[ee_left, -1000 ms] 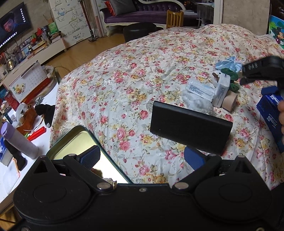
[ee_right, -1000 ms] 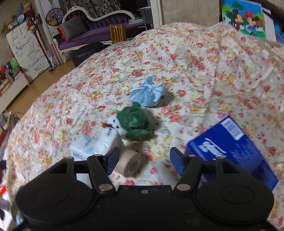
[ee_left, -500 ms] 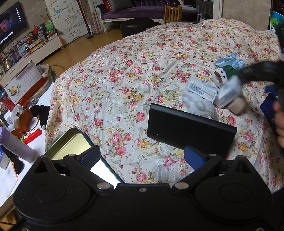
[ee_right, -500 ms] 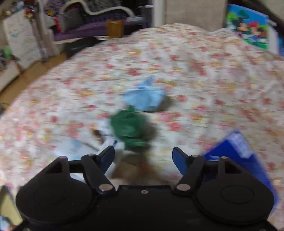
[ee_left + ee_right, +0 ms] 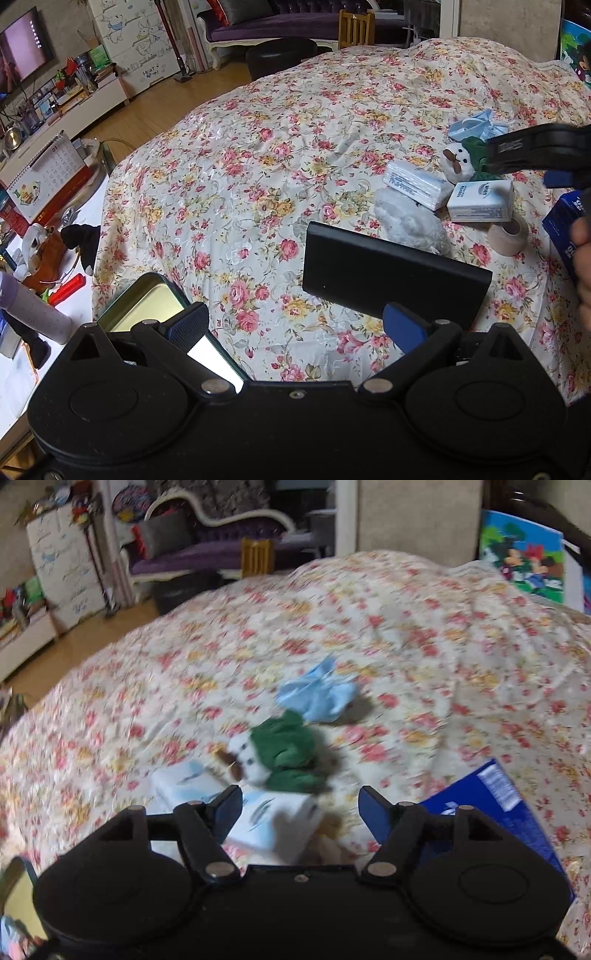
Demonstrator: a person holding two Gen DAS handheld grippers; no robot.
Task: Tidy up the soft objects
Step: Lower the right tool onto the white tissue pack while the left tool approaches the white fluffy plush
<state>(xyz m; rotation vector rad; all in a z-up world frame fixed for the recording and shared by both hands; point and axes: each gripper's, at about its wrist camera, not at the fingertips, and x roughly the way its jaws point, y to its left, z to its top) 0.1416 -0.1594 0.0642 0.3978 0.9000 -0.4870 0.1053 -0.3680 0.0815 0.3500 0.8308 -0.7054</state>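
Right wrist view: the right tool [image 5: 299, 808], spread and empty, is poised above 2 tissue packs [image 5: 275, 825]; a closing descent is judged next.

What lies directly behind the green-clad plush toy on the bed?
A crumpled light-blue cloth lies just behind the plush toy on the floral bedspread. Whether they touch is unclear; the right-wrist view is blurred.

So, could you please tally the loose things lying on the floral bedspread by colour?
White: 3 - two tissue packs, fluffy white toy
Green and white: 1 - plush toy
Light blue: 1 - crumpled cloth
Dark blue: 1 - tissue box
Black: 1 - flat box
Beige: 1 - tape roll
Total: 8
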